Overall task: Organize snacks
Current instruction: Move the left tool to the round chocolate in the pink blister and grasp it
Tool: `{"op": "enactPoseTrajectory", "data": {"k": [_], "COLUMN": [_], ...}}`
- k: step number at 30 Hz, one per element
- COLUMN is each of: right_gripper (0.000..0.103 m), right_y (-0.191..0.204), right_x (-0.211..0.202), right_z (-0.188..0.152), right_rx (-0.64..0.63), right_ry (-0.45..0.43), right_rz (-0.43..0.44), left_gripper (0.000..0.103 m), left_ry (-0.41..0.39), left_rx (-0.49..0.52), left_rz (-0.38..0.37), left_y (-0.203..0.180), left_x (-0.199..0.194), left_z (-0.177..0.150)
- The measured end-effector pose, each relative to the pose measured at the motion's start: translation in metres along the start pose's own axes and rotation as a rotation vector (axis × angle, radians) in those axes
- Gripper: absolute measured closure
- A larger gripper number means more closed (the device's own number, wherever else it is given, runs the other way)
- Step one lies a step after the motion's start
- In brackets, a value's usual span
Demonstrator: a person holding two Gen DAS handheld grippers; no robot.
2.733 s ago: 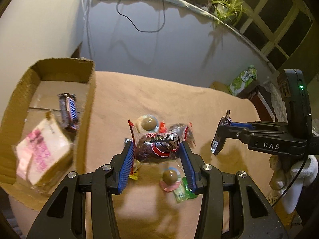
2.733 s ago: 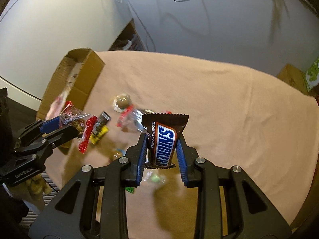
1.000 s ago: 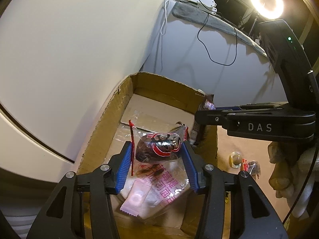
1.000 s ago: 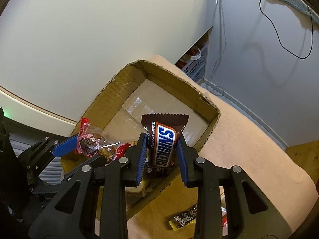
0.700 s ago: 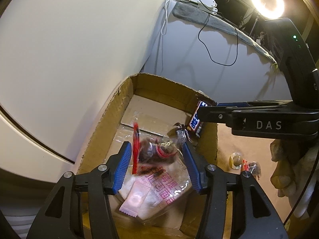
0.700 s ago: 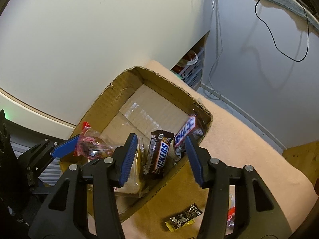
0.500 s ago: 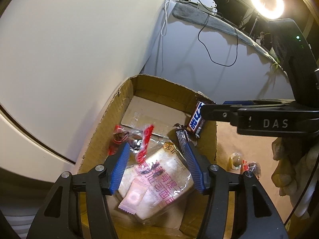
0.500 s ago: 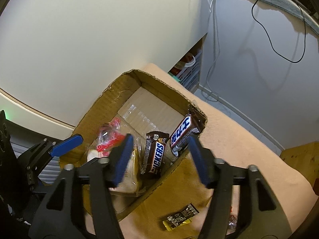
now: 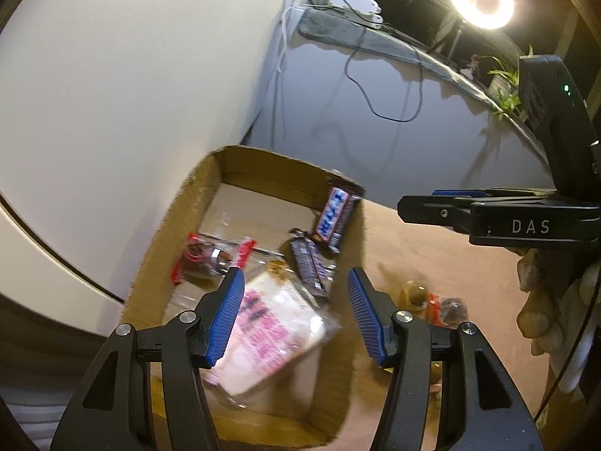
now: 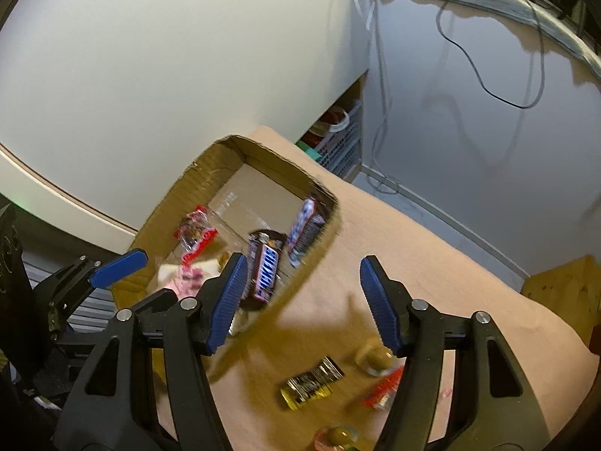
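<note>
A: What is shown in the left wrist view?

B: The left gripper (image 9: 293, 315) is seen with its jaws spread wide and nothing held between them, above the near end of the cardboard box (image 9: 180, 210). Inside the box, a red-trimmed clear packet (image 9: 210, 259) lies by the left wall, a pink-printed bread bag (image 9: 270, 334) fills the near end, one Snickers bar (image 9: 310, 270) lies just beyond that bag, and a second Snickers bar (image 9: 336, 218) leans against the right wall. Loose sweets (image 9: 432, 300) are seen on the tan cloth (image 9: 450, 259), to the right of the box.

A: And in the right wrist view?

B: The right gripper (image 10: 300, 300) is likewise wide open and empty, over the right rim of the box (image 10: 221, 150). Outside the box, to its right on the cloth, a black-and-yellow wrapper (image 10: 311, 381), a round sweet (image 10: 375, 357) and a red-ended wrapper (image 10: 383, 391) are left.

A: Which step is judged to be in hand?

B: A drop into the box appears finished, and the next pick is being set up. The grippers would need to be carried away from the box, lowered over a loose sweet, and closed across its narrow side. The small wrappers lie close together, so one should be singled out.
</note>
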State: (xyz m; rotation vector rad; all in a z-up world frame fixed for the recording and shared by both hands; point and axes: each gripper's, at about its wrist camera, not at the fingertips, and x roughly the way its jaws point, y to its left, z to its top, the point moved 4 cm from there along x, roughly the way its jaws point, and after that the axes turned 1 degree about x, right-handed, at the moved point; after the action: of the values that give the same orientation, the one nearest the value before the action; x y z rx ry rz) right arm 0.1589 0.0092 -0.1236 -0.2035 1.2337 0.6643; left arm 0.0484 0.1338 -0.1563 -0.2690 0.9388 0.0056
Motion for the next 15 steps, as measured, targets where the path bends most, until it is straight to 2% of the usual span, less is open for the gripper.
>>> {"op": "enactPoseTrajectory", "data": {"k": [6, 15], "right_gripper": [0.038, 0.038], "right_y": [-0.027, -0.081], "right_x": [-0.023, -0.049], "right_z": [-0.031, -0.118], "right_rx": [0.030, 0.116], "right_ry": [-0.005, 0.020], "right_rz": [-0.025, -0.079], "left_gripper": [0.047, 0.049], "left_ry": [0.021, 0.085], "left_rx": [0.051, 0.132], "left_rz": [-0.057, -0.148], "left_y": [-0.032, -0.086], "left_x": [-0.003, 0.001], "left_z": [-0.011, -0.042]}}
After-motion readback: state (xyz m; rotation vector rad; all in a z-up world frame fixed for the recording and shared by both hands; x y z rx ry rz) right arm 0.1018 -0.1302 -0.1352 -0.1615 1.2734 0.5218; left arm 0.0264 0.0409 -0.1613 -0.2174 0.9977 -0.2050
